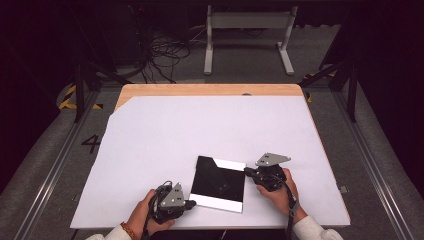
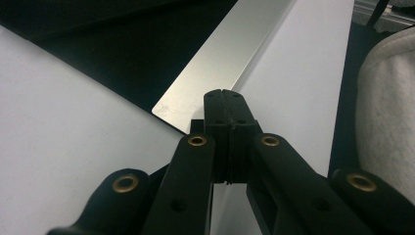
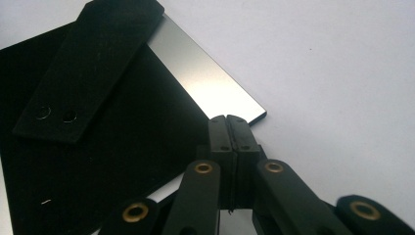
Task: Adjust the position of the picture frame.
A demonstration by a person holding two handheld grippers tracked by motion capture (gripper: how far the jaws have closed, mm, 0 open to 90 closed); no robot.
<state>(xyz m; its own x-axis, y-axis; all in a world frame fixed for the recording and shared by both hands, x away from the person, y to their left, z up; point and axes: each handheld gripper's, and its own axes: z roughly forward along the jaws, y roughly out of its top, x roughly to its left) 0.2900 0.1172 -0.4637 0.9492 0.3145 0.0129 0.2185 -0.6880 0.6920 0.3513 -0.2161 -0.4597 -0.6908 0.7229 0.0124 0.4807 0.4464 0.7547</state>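
Both closed, the left gripper (image 1: 191, 204) and right gripper (image 1: 247, 171) pressed opposite corners of the black folder (image 1: 218, 183), probably to steady it on the bench (image 1: 150, 135).

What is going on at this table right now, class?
A person sits at a wooden table covered with a white sheet, holding a black two-jaw gripper in each hand. The left gripper and the right gripper both have their jaws shut and empty. Each points at an opposite corner of a flat black rectangular sleeve with shiny silver edges, which lies on the sheet between them, not lifted.
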